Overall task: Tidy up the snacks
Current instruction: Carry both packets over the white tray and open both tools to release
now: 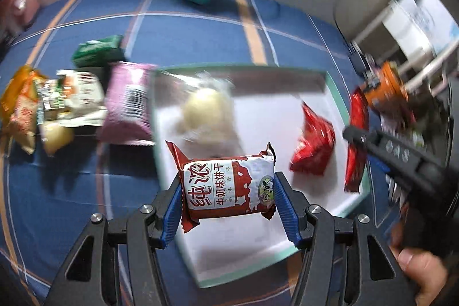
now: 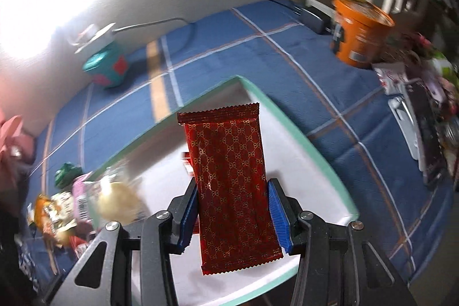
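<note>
Left claw: blue pads pinch the ends of a red-and-white foil biscuit packet, carried above the white tray with mint-green rim. Right claw: clamped across a dark red, gold-patterned flat wrapper, also over the tray.

Tray sits on blue checked cloth; a clear-wrapped pale bun and crumpled red packet lie inside.

Risks, as I judge them:
- slick foil sliding from either grip, since the wrappers give;
- both claws crowding one tray and colliding;
- release near the rim, spilling onto the cloth.
</note>
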Action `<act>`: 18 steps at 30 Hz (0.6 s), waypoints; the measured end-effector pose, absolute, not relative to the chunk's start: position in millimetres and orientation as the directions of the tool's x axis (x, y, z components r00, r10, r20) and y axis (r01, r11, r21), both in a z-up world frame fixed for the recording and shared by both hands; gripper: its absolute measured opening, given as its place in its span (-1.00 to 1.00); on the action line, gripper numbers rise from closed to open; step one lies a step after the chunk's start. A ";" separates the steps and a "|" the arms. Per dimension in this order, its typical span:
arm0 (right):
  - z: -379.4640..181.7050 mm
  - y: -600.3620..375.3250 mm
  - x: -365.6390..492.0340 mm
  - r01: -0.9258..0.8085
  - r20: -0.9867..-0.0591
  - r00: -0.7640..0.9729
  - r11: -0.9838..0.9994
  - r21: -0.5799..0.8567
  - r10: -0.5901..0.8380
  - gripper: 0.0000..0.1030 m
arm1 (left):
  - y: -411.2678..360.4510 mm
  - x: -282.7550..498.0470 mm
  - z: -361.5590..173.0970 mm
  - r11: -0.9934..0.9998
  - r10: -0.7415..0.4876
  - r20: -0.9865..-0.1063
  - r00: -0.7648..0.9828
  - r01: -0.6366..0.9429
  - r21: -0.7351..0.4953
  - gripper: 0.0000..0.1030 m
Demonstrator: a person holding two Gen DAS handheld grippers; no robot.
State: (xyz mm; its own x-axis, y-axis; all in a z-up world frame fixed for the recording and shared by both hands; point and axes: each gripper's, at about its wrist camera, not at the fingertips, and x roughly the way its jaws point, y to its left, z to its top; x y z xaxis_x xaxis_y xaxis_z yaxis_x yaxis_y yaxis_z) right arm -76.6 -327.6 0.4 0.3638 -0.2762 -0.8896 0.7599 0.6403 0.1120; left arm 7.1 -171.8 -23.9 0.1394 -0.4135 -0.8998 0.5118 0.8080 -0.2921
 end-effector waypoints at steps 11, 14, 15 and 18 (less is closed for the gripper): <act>-28.6 -344.3 -82.5 0.798 -0.931 0.285 0.594 0.099 -0.227 -0.05 | -184.7 5.4 -49.3 0.813 -0.362 -0.927 0.103 0.521 -0.260 0.26; -27.7 -344.5 -83.5 0.799 -0.929 0.289 0.593 0.101 -0.232 -0.05 | -181.9 5.2 -43.5 0.811 -0.383 -0.917 0.113 0.516 -0.275 0.50; -27.4 -344.2 -84.1 0.801 -0.928 0.290 0.591 0.101 -0.234 -0.05 | -181.3 5.4 -41.1 0.810 -0.389 -0.914 0.117 0.517 -0.278 0.54; -25.4 -344.0 -84.9 0.804 -0.926 0.292 0.587 0.101 -0.241 -0.05 | -178.1 5.3 -32.7 0.810 -0.393 -0.908 0.142 0.522 -0.269 0.54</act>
